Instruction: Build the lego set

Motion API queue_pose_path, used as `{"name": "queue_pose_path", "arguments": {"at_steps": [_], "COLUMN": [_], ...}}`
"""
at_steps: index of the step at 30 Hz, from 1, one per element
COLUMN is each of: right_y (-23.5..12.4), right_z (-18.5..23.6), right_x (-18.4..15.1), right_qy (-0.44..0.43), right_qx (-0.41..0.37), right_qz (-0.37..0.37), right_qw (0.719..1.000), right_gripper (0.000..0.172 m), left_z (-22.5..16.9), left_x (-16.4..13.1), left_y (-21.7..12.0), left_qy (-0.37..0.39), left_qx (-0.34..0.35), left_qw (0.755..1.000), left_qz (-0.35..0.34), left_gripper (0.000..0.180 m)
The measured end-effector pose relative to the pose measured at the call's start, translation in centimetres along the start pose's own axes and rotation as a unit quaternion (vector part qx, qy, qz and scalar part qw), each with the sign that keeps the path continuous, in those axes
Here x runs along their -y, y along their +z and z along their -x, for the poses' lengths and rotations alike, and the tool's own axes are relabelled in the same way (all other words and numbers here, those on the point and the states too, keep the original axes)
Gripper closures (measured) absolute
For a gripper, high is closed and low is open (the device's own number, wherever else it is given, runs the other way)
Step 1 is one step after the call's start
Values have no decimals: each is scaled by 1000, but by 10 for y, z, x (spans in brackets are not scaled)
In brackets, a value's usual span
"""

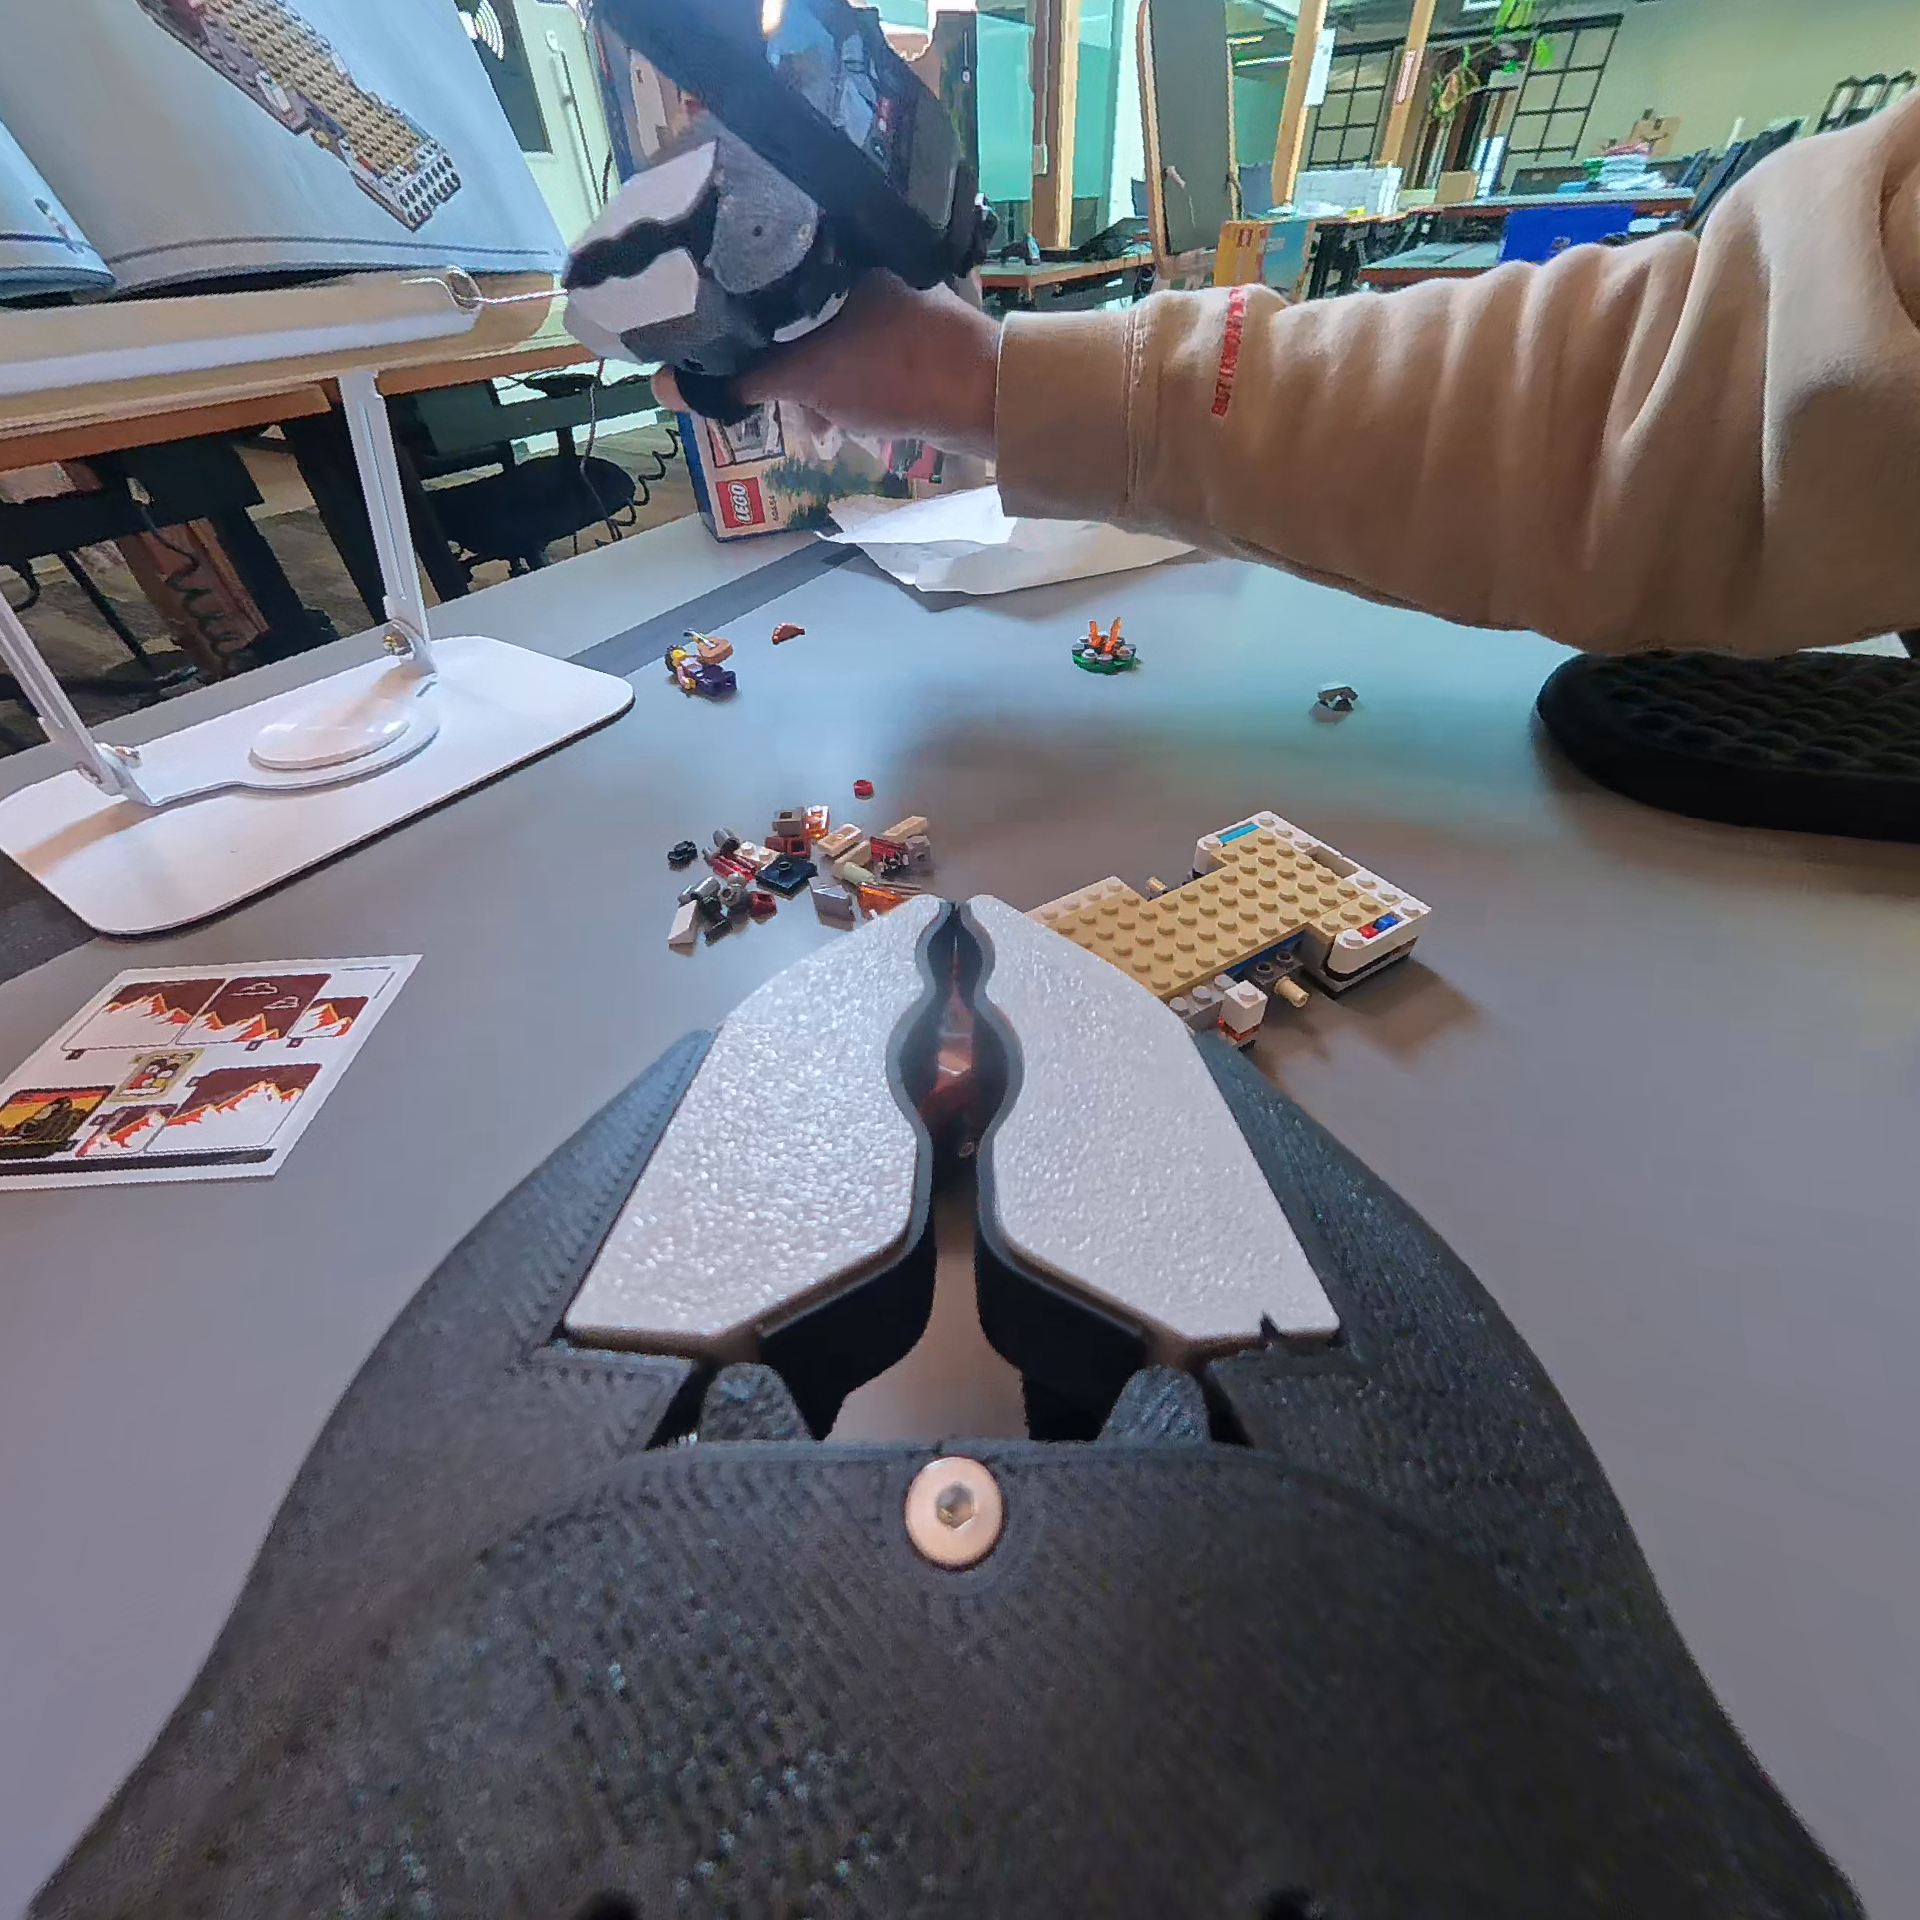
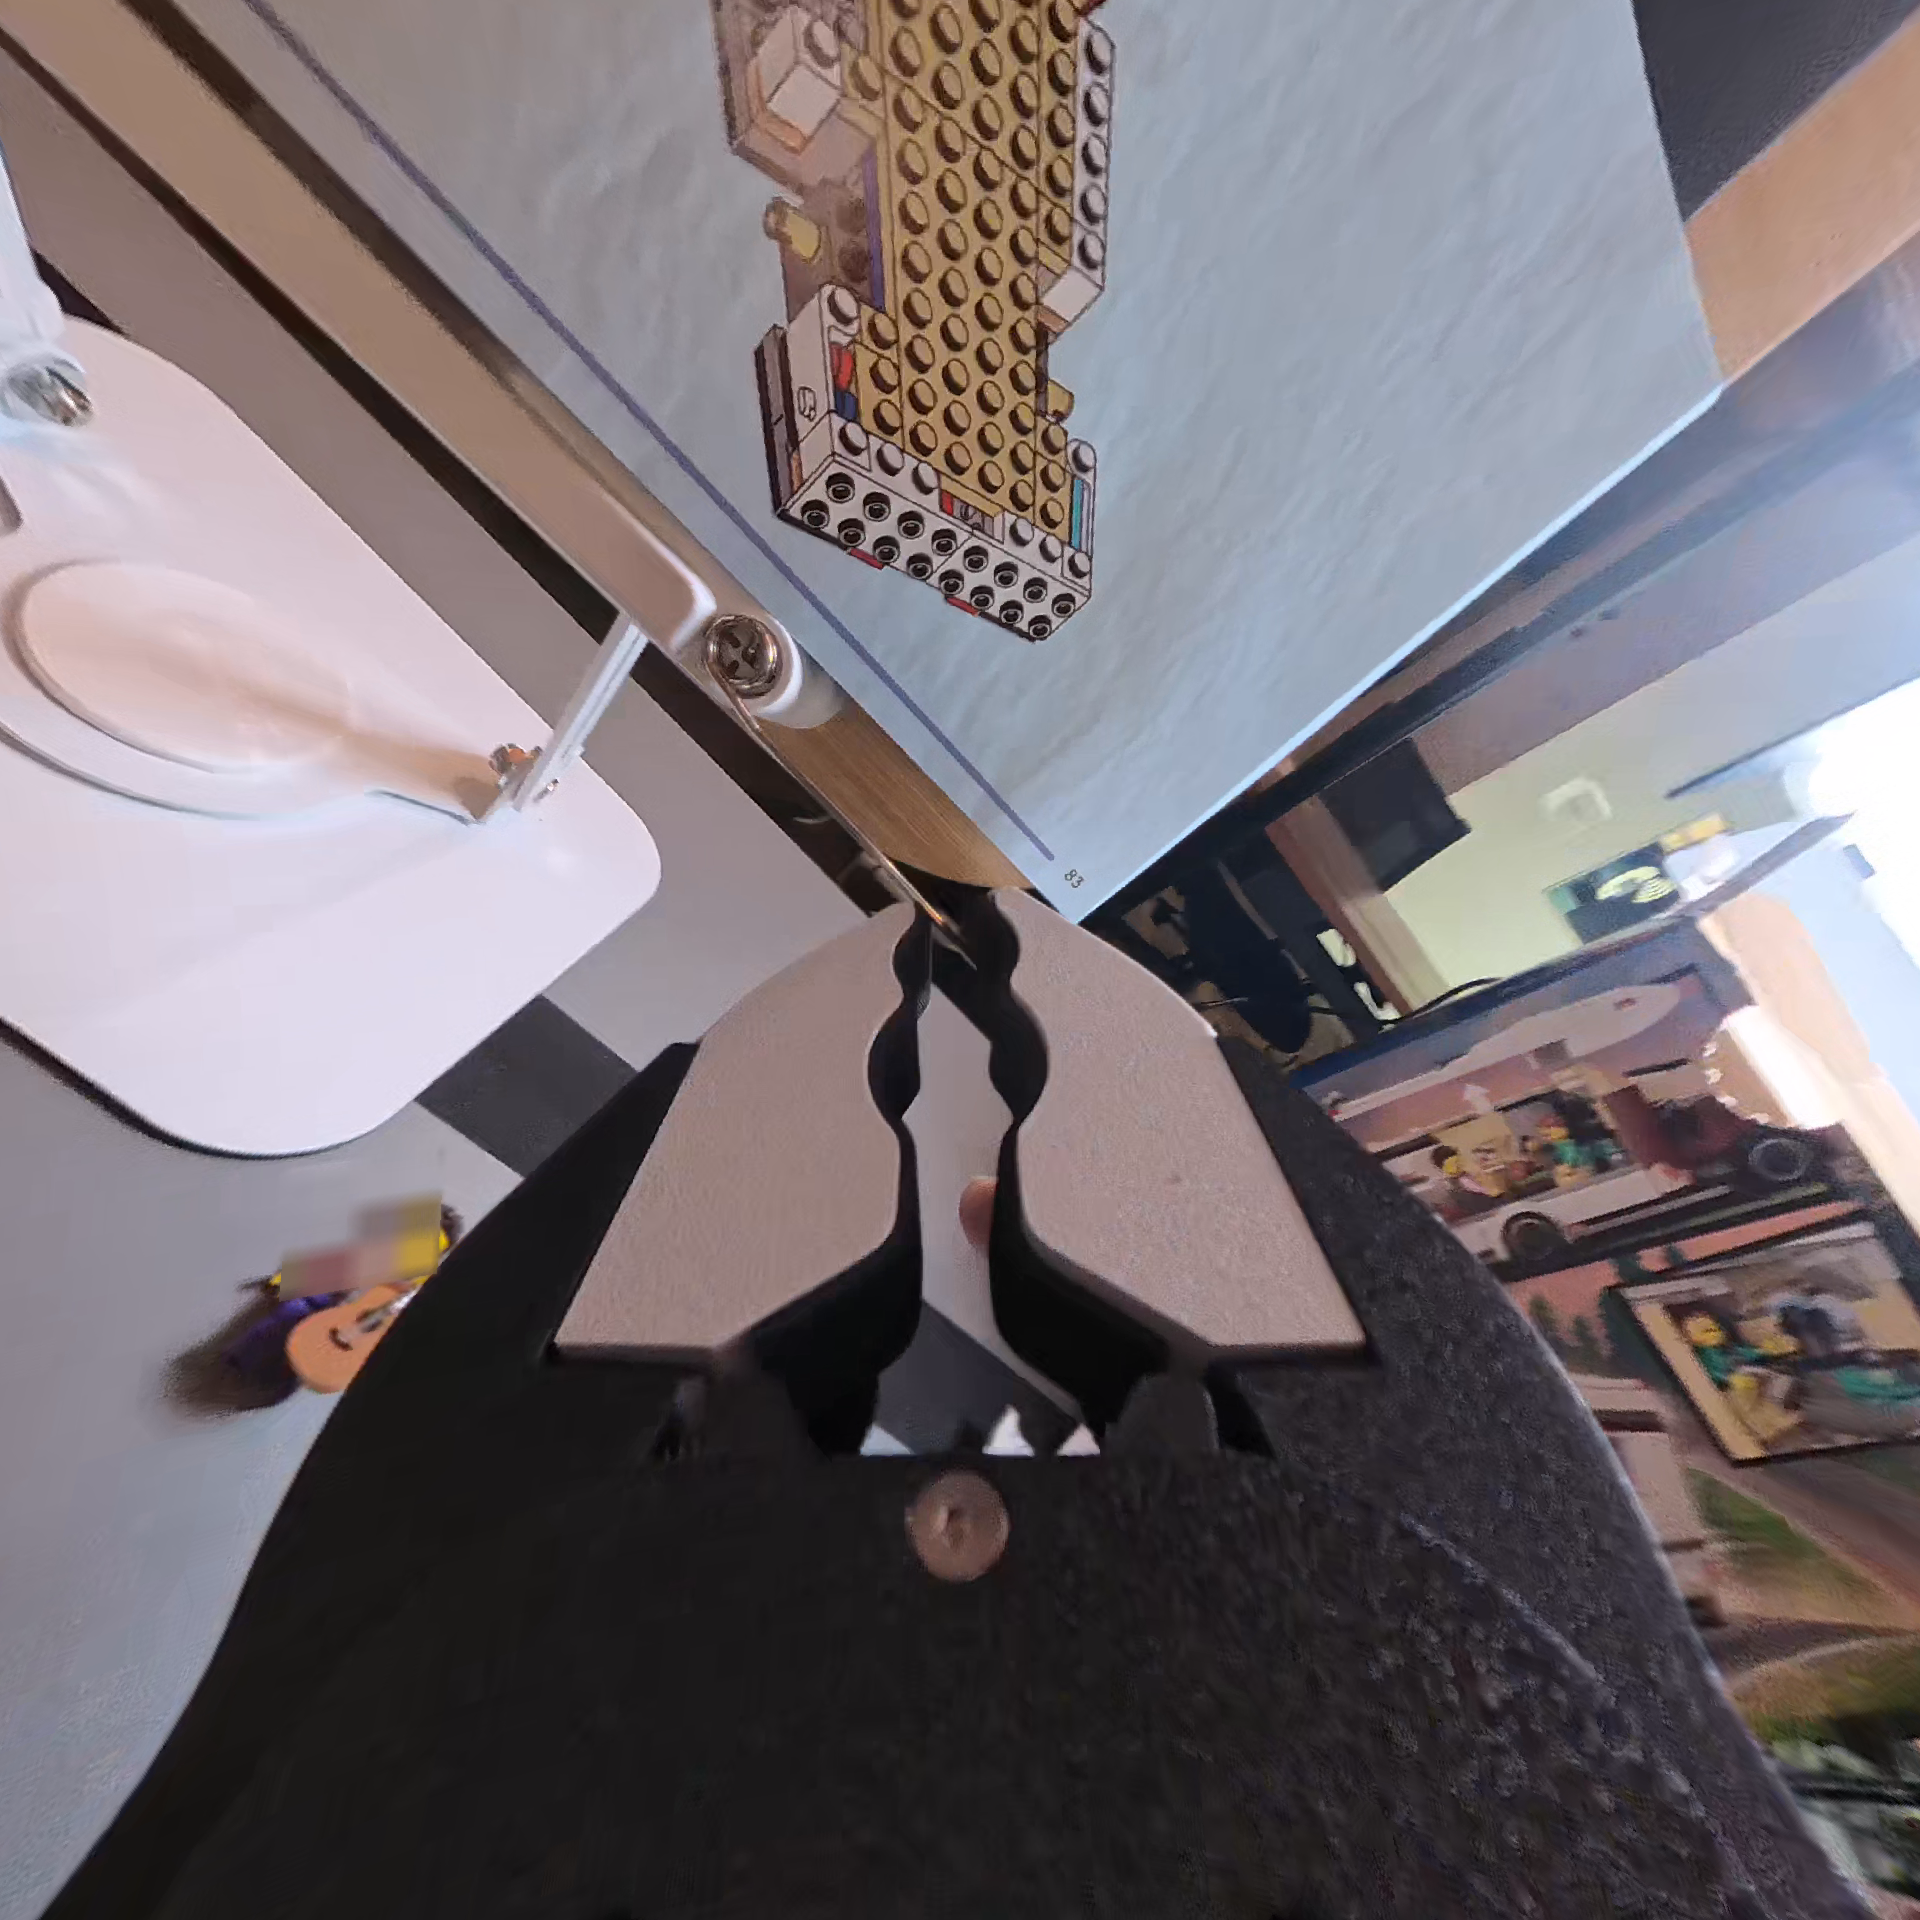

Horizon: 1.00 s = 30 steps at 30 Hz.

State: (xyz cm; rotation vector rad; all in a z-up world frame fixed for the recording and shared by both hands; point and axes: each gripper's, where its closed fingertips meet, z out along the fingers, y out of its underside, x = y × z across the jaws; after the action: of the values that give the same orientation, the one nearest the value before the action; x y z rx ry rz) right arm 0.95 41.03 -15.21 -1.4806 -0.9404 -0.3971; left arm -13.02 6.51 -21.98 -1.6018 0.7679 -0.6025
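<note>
Grey desk (image 1: 1558, 1195): half-built tan brick model (image 1: 1236, 914), loose bricks (image 1: 800, 862) at ten o'clock. Left gripper (image 1: 958, 912) jaws closed; right gripper (image 2: 956, 914) jaws slightly parted around the bookstand's wire page clip (image 2: 935, 920).

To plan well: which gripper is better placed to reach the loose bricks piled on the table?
Left, probably. The left gripper hangs low over the table, with the loose bricks just beyond its tips. The right gripper is raised at the book stand's wire clip, farther away.
</note>
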Motion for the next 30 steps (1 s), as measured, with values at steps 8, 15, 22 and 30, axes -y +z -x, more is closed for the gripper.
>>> {"name": "queue_pose_path", "arguments": {"at_steps": [8,15,22,30], "right_y": [-9,-13,-10,-10], "right_z": [-13,-14,-17,-20], "right_x": [20,30,33,44], "right_qy": [-278,-408,-484,-527], "right_qx": [-63,-90,-96,-111], "right_qz": [8,4,4,-1], "right_qw": [958,909,870,843], "right_gripper": [165,166,167,166], "left_z": [-4,-7,-8,-10], "left_x": [-1,-2,-3,-6], "left_y": [0,1,1,3], "left_qy": [2,4,7,6], "left_qx": [-8,-10,-13,-16], "left_qw": [1000,1000,1000,1000], "left_qz": [3,8,11,18], "left_gripper": [180,180,180,180]}}
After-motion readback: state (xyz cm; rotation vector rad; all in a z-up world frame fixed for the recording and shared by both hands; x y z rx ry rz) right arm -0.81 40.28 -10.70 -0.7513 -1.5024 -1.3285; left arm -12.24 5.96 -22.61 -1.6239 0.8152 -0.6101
